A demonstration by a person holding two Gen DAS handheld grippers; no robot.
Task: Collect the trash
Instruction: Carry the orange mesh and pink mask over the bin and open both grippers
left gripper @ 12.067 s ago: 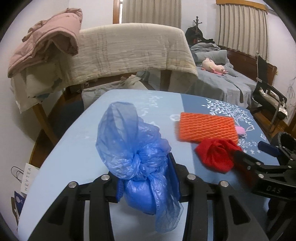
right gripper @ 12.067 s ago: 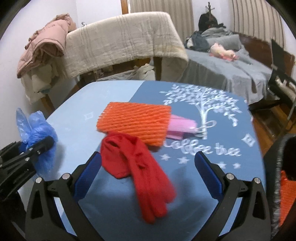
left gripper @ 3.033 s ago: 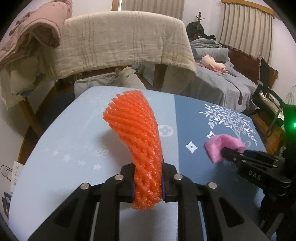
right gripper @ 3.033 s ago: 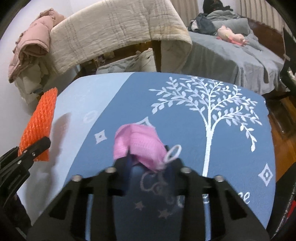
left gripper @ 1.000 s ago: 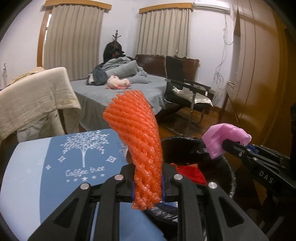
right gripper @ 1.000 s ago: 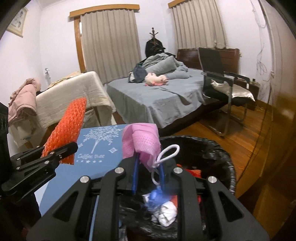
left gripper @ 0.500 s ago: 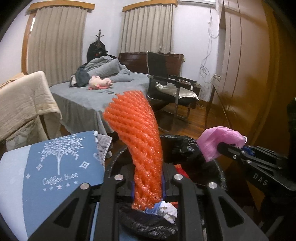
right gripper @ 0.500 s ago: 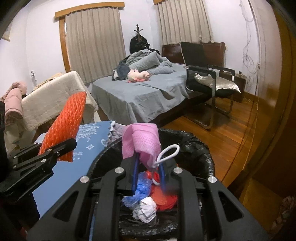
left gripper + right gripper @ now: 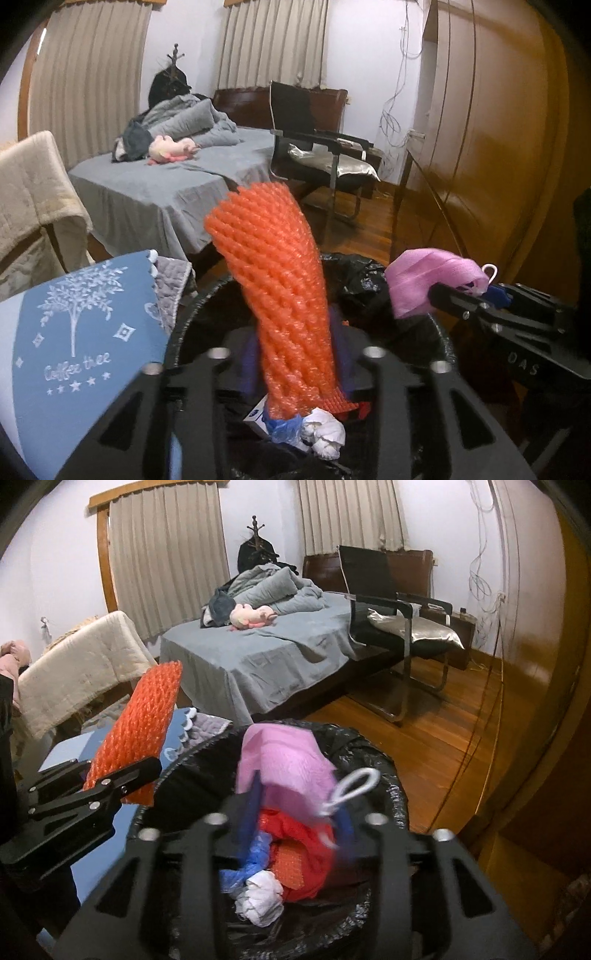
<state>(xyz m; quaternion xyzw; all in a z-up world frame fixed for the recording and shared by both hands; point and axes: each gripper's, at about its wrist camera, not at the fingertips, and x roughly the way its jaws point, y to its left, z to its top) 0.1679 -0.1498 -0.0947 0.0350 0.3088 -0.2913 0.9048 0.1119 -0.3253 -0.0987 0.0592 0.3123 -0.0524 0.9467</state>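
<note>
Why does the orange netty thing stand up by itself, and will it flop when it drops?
The orange foam net looks springy rather than stiff: it stands tall between the opening left tongs but leans and twists. It is probably very light, being mostly holes. Dropped into the bin, it would likely land softly, maybe bounce, and not break.

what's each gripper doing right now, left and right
Left gripper: jaws opening, orange foam net between them, over the trash bin.
Right gripper: jaws opening, pink mask between them, over the bin.
</note>
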